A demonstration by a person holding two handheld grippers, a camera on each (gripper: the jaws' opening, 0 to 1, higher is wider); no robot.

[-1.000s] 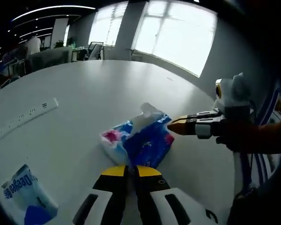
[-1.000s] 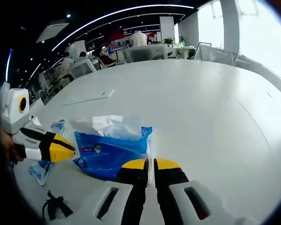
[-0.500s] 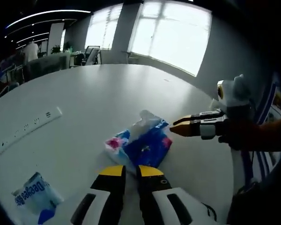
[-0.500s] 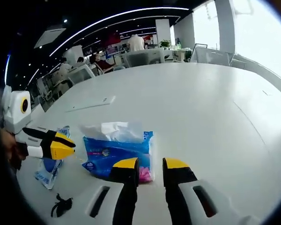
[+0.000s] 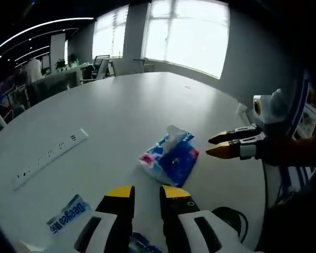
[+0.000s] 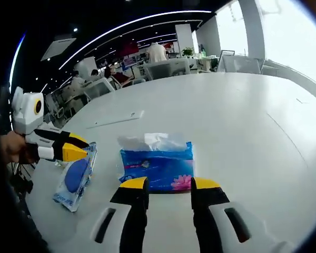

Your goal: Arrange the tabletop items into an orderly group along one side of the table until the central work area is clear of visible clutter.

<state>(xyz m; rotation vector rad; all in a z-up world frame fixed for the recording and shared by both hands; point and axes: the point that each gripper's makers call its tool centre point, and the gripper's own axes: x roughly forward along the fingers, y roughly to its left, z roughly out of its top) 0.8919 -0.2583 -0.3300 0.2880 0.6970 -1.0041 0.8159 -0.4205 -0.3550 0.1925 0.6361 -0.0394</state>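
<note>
With both jaw pairs parted and empty, the tissue pack (image 6: 159, 167) lies just ahead of the right gripper (image 6: 168, 183); the left gripper (image 5: 147, 192) is near the wipes packet (image 5: 68, 215), judged next for grouping.

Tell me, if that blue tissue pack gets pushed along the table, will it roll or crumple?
The tissue pack lies flat and looks soft-sided, so it would probably slide, not roll. A tissue sticks out on top, so that end would likely crumple. The wrapper seems glossy, perhaps slippery between jaws.
</note>
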